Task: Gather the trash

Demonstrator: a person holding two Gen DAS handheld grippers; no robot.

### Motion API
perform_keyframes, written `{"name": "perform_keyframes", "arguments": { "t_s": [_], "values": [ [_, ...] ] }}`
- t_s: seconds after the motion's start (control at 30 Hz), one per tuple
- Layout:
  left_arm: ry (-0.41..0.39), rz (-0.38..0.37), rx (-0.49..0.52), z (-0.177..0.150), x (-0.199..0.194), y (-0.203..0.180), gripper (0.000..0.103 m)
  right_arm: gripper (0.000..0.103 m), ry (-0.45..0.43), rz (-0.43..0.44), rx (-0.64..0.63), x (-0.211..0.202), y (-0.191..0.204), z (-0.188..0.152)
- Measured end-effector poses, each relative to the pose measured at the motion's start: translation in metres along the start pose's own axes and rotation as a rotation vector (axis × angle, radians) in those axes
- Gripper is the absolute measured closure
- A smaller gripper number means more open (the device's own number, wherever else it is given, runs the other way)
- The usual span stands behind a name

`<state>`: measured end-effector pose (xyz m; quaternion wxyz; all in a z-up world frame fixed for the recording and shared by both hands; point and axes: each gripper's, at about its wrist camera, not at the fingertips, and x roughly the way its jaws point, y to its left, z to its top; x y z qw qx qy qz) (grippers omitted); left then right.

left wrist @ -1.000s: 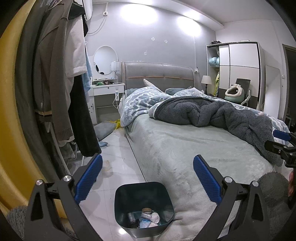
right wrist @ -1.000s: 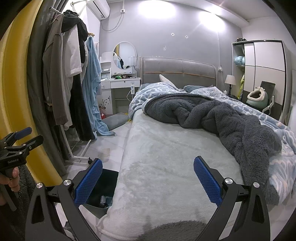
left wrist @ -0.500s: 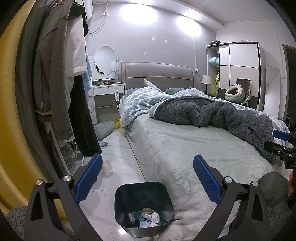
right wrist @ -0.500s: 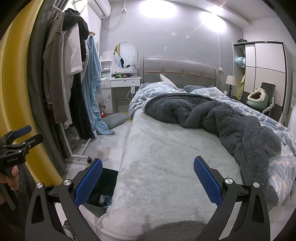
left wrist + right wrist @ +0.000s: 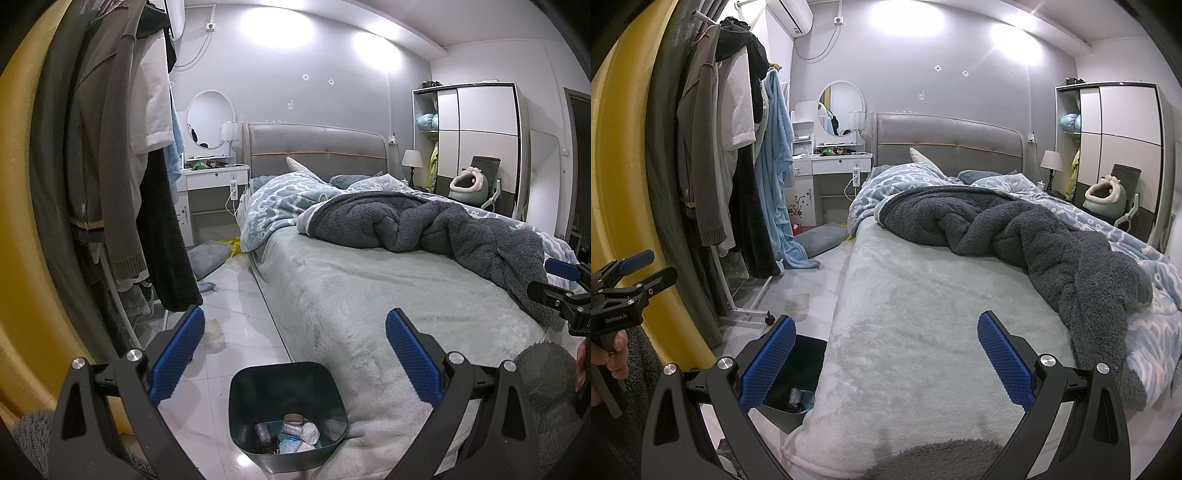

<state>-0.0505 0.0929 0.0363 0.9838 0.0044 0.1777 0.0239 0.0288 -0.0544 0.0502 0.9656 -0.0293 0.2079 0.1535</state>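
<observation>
Yellow curtain (image 5: 22, 221): far left edge, hanging behind a rack of clothes (image 5: 110, 166) — nothing to collect there.
Floor (image 5: 236, 295): pale glossy tile beside the bed, and there's a crumpled, tan scrap (image 5: 214, 330) lying on it, near the rack's foot; too small to say what it is.
Left gripper (image 5: 293, 352): hovering above the bin, blue pads spread wide, nothing between them.
Trash bin (image 5: 288, 413): dark teal, squarish, standing on the tile right against the bed's foot corner. Inside, a small heap: a little jar or roll with a brown top, white crumpled bits, a blue-and-white wrapper.
Bed (image 5: 923, 314): grey-green fleece cover, bare in front of the grippers; dark grey blanket (image 5: 1034, 251) bunched further back and to the right.
Right gripper (image 5: 886, 354): out over the mattress corner, jaws released and empty too.
Step in hand: looks like a pause between pickups, both hands free and scanning for the next piece.
Next move: my call, the floor scrap is the likeliest target — the left gripper would need to swing left, drop low to the tile and pinch flat, then come back to the bin.
</observation>
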Motion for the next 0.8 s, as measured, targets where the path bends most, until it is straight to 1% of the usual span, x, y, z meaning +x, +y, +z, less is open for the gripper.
{"name": "perform_keyframes", "arguments": {
  "t_s": [0.8],
  "values": [
    [0.004,0.001,0.003,-0.0006,0.0009,0.0008,0.003,0.003,0.000,-0.001,-0.003,-0.0003,0.0003,-0.0005]
  ]
}}
